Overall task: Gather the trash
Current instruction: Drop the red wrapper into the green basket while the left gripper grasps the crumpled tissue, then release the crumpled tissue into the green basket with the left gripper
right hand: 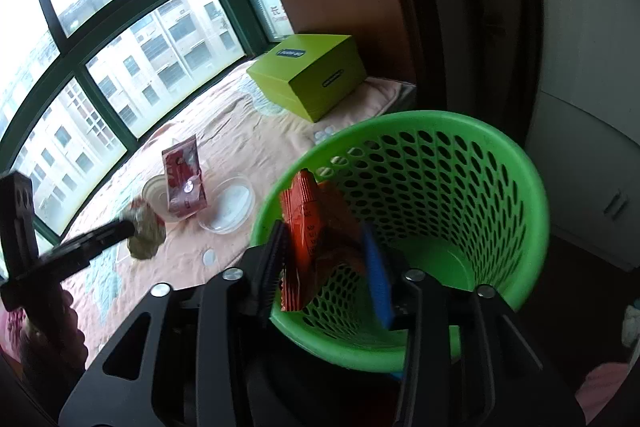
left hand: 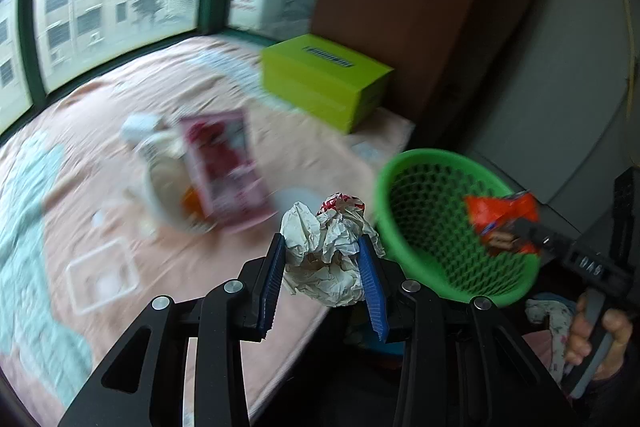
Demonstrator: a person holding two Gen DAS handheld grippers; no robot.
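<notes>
Trash lies spread over the bed (right hand: 224, 131), whose pink and pale-blue patterned cover runs along the green-framed windows (right hand: 120, 59). At the far corner of the bed we see a lime-green box (right hand: 308, 75) resting flat. At the bed's near edge stands the green perforated basket (right hand: 500, 187), its mouth tipped toward our right tool.

Our right tool (right hand: 326, 267) is clenched on an orange snack wrapper (right hand: 308, 223), which it holds upright just inside the basket's rim. Our left tool (left hand: 322, 263) is clenched on a crumpled wad of white paper (left hand: 328, 251) with a bit of red print at the top; we hold it just above the near edge of the bed, beside the basket.

In mid-bed a red and pink packet (right hand: 182, 173) leans against a white paper cup (right hand: 158, 195) lying on its side. Just beside them a clear round lid (right hand: 230, 205) rests on the cover. In the left wrist view, a clear rectangular plastic tray (left hand: 102, 277) sits nearer to us, blurred by motion.
</notes>
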